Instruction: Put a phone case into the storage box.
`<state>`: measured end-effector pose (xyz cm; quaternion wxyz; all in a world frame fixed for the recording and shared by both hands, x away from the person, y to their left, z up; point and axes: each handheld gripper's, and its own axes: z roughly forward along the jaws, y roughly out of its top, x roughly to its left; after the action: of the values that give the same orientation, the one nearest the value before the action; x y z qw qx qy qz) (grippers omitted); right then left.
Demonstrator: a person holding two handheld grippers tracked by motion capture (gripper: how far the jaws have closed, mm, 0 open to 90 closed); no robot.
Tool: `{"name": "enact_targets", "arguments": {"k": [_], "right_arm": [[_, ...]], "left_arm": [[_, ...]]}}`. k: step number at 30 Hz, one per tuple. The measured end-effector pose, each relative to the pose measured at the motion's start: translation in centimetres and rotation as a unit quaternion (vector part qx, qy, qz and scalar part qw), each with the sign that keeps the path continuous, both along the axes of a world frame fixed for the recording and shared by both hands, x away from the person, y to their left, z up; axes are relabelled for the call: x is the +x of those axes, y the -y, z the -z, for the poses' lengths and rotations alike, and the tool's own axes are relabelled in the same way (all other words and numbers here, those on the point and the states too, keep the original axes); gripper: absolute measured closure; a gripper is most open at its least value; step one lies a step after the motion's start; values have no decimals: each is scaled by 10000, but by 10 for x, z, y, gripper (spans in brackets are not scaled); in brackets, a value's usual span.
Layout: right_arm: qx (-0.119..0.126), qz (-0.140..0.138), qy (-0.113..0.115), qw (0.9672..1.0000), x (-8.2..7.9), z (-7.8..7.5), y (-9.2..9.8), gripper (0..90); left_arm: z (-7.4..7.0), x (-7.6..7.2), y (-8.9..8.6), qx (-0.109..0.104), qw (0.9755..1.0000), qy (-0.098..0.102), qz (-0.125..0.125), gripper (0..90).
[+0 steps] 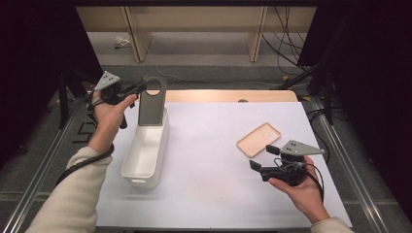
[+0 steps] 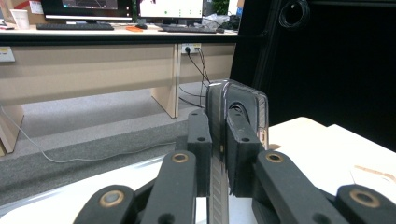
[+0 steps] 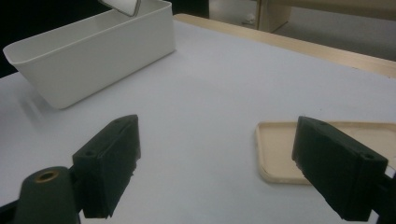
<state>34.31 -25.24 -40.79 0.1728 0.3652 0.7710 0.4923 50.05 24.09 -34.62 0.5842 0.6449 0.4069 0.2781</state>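
Left hand-held gripper [image 1: 144, 87] raised on an outstretched forearm, jaws clamped tight, right hand-held gripper [image 1: 262, 158] held low in an upturned palm, jaws spread wide.

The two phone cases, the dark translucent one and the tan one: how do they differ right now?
The dark translucent phone case stands upright, clamped in the left hand-held gripper over the far end of the white plastic bin; the tan phone case lies flat on the white table sheet, held by nothing. The dark one shows a round cutout near its top; the tan one lies hollow side up. Both are slim, rounded rectangular shells.
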Motion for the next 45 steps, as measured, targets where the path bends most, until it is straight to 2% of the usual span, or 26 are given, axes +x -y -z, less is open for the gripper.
{"name": "enact_targets", "arguments": {"k": [45], "right_arm": [[23,-7,-27,10000,1,1,0,161]], "left_arm": [[29,27,0,317,9980,-515,-181,814]]}}
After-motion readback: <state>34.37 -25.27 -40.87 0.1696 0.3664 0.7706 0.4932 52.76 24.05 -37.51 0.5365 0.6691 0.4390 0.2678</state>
